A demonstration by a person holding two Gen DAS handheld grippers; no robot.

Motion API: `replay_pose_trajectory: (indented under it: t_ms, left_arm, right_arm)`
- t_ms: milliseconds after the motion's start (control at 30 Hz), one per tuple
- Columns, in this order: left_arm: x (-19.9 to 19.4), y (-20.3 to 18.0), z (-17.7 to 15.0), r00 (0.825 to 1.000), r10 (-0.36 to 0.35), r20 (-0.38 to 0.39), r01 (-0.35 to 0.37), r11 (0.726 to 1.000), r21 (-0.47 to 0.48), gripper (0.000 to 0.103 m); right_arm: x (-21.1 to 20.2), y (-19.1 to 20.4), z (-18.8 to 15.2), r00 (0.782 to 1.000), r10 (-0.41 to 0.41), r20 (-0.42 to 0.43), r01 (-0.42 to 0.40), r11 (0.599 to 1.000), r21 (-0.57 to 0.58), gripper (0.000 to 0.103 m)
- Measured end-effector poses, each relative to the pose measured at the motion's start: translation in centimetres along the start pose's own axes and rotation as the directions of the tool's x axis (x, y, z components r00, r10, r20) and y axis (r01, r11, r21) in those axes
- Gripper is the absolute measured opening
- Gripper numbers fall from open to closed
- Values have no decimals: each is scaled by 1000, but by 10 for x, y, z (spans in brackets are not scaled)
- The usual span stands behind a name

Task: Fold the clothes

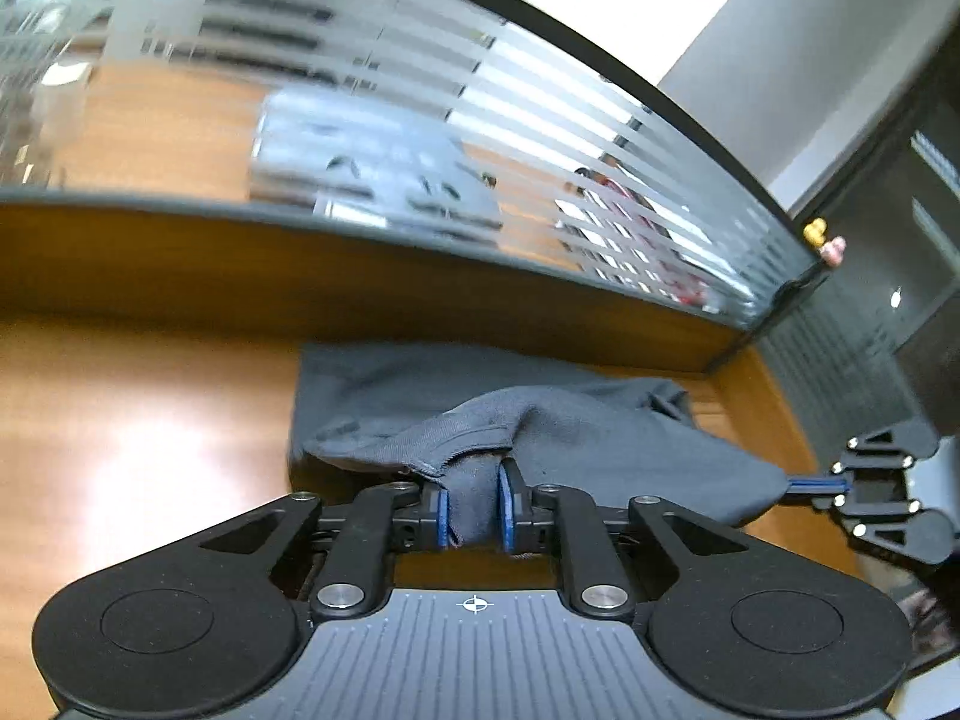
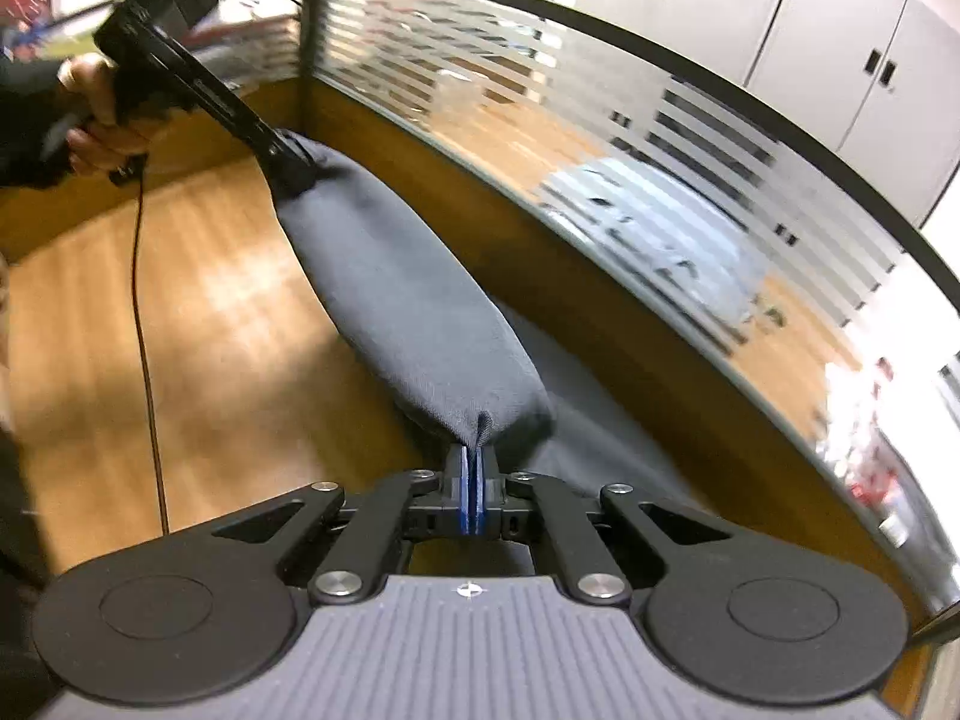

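Note:
A dark grey garment point(image 1: 600, 438) hangs lifted over the wooden desk point(image 1: 150, 420), its far part still lying against the partition. My left gripper point(image 1: 474, 507) is shut on a bunched fold of it, with cloth filling the gap between the blue pads. In the right wrist view the garment point(image 2: 408, 300) stretches as a taut band between both grippers. My right gripper point(image 2: 472, 489) is shut on its near corner, pads nearly together. The left gripper point(image 2: 294, 171) pinches the far corner, held by a person's hand point(image 2: 90, 114). The right gripper point(image 1: 831, 485) also shows at the right edge of the left wrist view.
A wooden partition topped by striped frosted glass point(image 1: 420, 120) runs along the desk's far side and turns a corner point(image 2: 306, 90). A thin black cable point(image 2: 144, 300) trails across the desk point(image 2: 210, 300) below the hand. White cabinets point(image 2: 810, 30) stand beyond the glass.

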State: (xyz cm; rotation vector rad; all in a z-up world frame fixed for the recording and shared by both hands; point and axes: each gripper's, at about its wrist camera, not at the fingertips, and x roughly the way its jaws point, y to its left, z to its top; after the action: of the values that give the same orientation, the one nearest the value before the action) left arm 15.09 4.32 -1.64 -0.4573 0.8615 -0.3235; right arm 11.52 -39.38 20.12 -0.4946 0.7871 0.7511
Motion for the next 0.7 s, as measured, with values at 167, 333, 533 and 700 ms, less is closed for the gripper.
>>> replay_pose_trajectory:
  t_ms: [167, 333, 533, 700]
  left_arm:
    - [13, 14, -19, 997, 72, 32, -70, 996, -46, 31]
    - [65, 30, -30, 995, 100, 12, -98, 989, -111, 31]
    - [102, 49, -31, 995, 84, -54, -92, 983, -159, 38]
    - [101, 63, -36, 996, 4, -84, -21, 977, -212, 51]
  right_arm:
    - [6, -15, 4, 999, -4, -34, 7, 997, 80, 2]
    - [64, -11, 4, 993, -46, -109, 53, 997, 63, 1]
    - [116, -38, -1, 980, -71, -188, 90, 992, 92, 1]
    - [136, -53, -19, 972, -62, -228, 93, 988, 127, 1]
